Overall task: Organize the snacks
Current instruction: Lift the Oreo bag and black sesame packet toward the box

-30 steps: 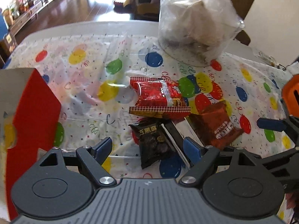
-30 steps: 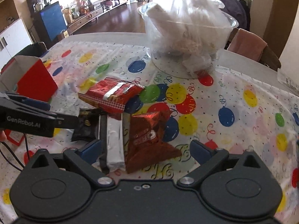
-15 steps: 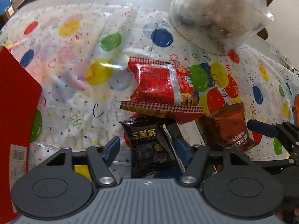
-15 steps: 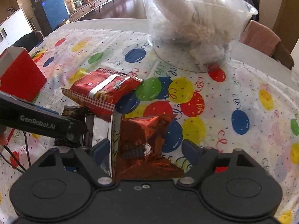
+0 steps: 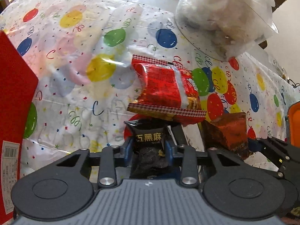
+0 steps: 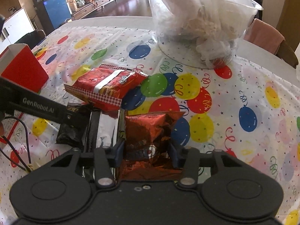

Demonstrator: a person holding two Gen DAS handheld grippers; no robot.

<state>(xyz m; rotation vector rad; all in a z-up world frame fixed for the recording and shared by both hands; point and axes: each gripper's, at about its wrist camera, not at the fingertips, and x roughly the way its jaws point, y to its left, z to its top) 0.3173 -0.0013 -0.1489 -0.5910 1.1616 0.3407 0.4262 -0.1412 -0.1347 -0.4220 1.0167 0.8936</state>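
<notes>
I count four snack packets: my left gripper [image 5: 149, 148] closing around the black one [image 5: 150, 146], right gripper [image 6: 146, 154] closing around the brown one [image 6: 150, 135].

The bench [image 6: 116, 21], under a balloon-print plastic cloth [image 6: 243, 97], carries a clear bowl [image 6: 202, 28], a red carton [image 6: 22, 69] and a cluster of snack packets [image 6: 110, 88].
</notes>
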